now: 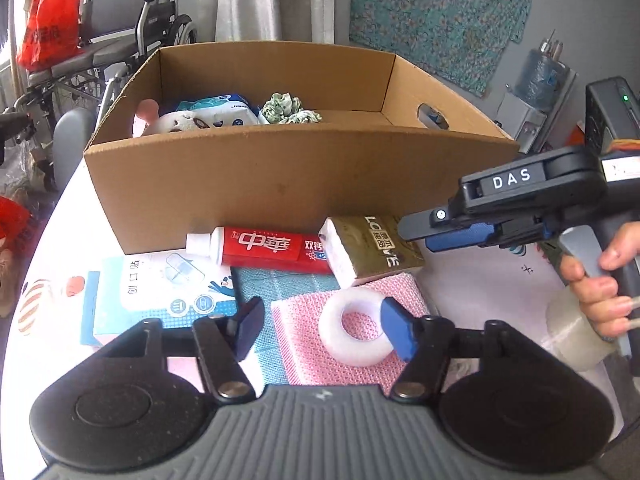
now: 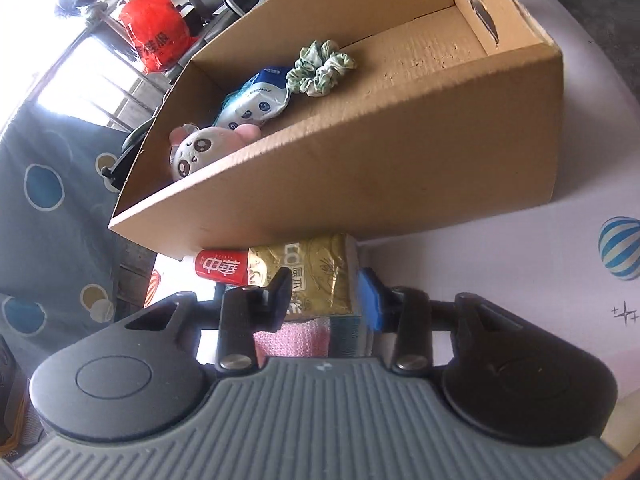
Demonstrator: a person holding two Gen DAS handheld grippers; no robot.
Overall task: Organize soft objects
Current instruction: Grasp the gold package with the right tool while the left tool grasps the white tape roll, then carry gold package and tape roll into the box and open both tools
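Tongs (image 1: 320, 326) over cloths, cardboard box (image 1: 280, 184) (plush (image 2: 192, 152), wipes (image 2: 256, 100), scrunchie (image 2: 320, 68))

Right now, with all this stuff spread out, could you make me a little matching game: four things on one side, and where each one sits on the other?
Things:
1. green scrunchie
2. white ring
3. toothpaste tube
4. panda plush

Places:
A. on the pink cloth
B. inside the cardboard box, at its left end
C. on the table, against the box's front wall
D. inside the box, beside the wipes pack

Pairs: 1-D, 2-A, 3-C, 4-B
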